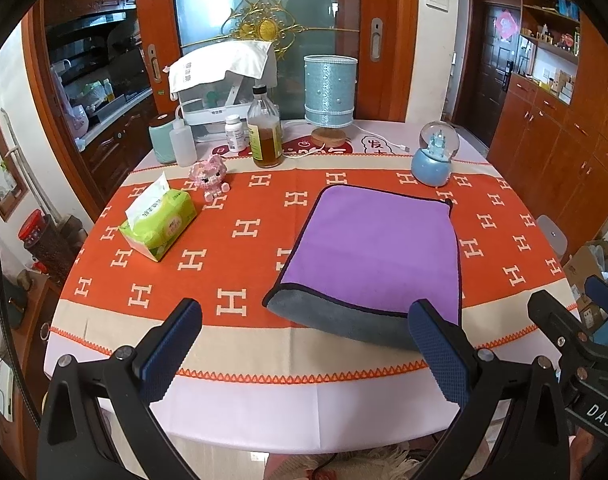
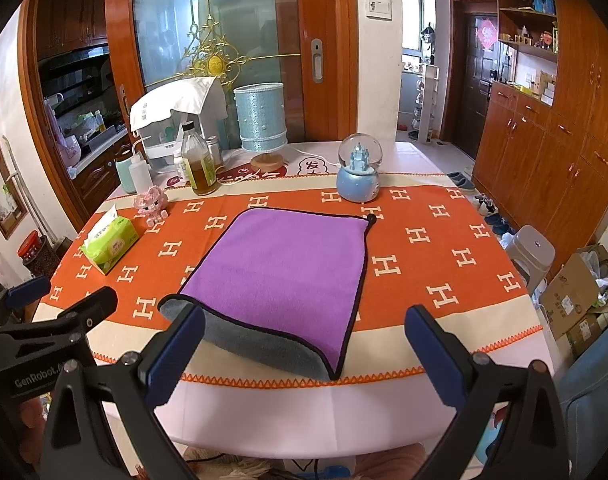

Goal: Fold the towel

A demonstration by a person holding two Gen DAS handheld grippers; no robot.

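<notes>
A towel (image 1: 371, 248), purple on top and grey beneath with a dark hem, lies folded on the orange patterned tablecloth; it also shows in the right wrist view (image 2: 284, 272). Its grey under-layer sticks out along the near edge. My left gripper (image 1: 304, 348) is open and empty, hovering above the table's near edge, left of the towel's near edge. My right gripper (image 2: 304, 352) is open and empty, hovering just in front of the towel's near edge. Each gripper shows at the side of the other's view.
A tissue pack (image 1: 158, 224), a pink toy figure (image 1: 212, 176), bottles (image 1: 266, 130), a blue lamp (image 1: 329, 92) and a snow globe (image 1: 433, 154) stand around the far and left parts of the table. A stool (image 2: 531, 252) and boxes (image 2: 575, 292) stand at the right.
</notes>
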